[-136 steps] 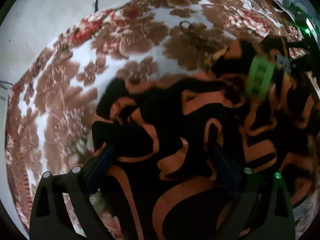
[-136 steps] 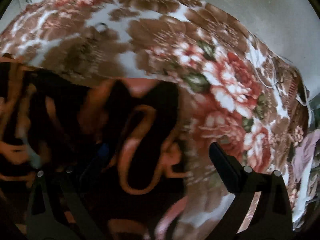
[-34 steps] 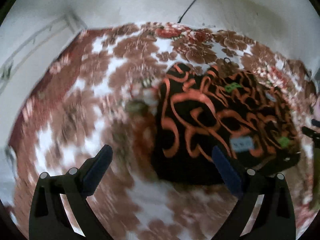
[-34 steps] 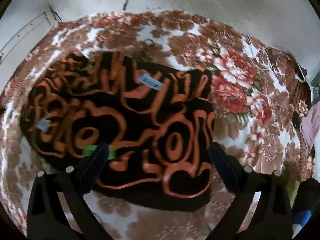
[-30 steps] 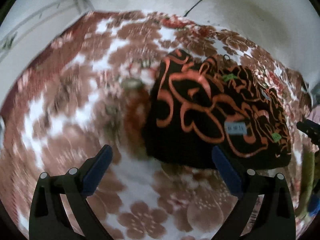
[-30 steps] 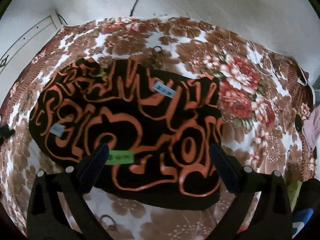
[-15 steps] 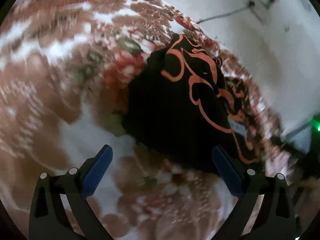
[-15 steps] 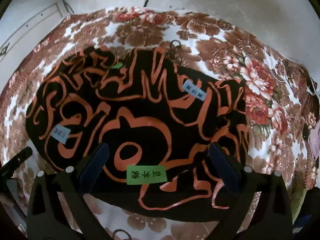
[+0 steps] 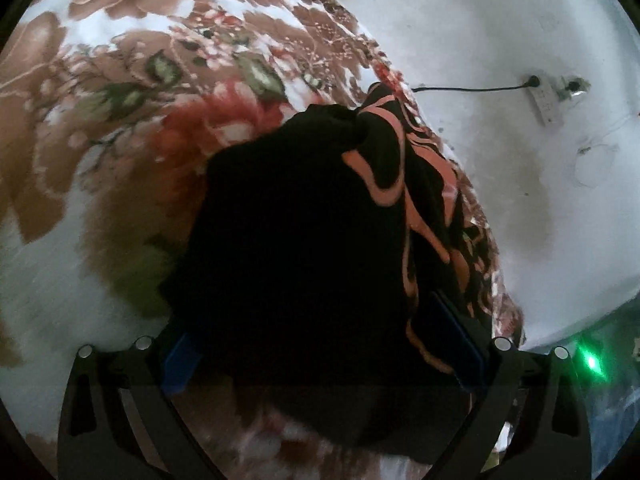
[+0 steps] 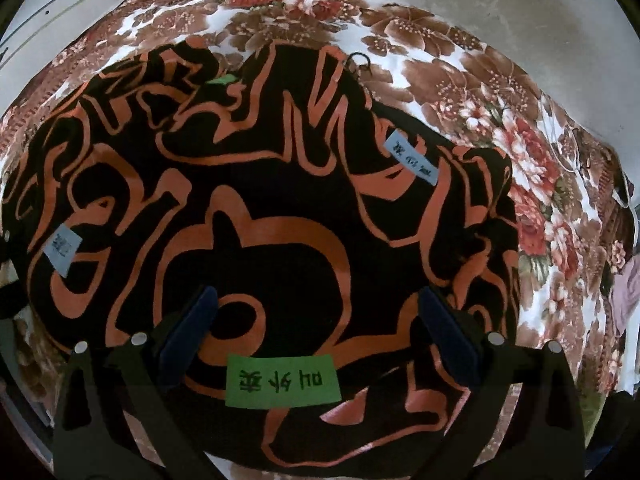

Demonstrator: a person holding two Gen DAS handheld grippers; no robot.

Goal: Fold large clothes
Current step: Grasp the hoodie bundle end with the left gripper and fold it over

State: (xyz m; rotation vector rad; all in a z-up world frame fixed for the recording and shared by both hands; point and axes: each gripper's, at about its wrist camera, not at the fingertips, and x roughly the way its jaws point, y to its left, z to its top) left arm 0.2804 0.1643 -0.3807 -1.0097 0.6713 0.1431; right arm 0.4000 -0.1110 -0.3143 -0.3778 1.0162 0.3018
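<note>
A floral blanket (image 10: 472, 92) in brown, white and red spreads across the surface, with large red blooms (image 10: 528, 148) toward its right side and green leaves (image 9: 260, 76) among the flowers in the left wrist view. Behind it stands a pale, stained wall (image 9: 500, 152). A white power strip (image 9: 548, 102) lies against that wall with a black cable (image 9: 468, 89) running into it. At the far right edge sits a pinkish cloth (image 10: 628, 296). A green light (image 9: 592, 362) glows low on the right.

Matt cloth garment (image 10: 280, 208) on plush floral blanket (image 10: 460, 80).
</note>
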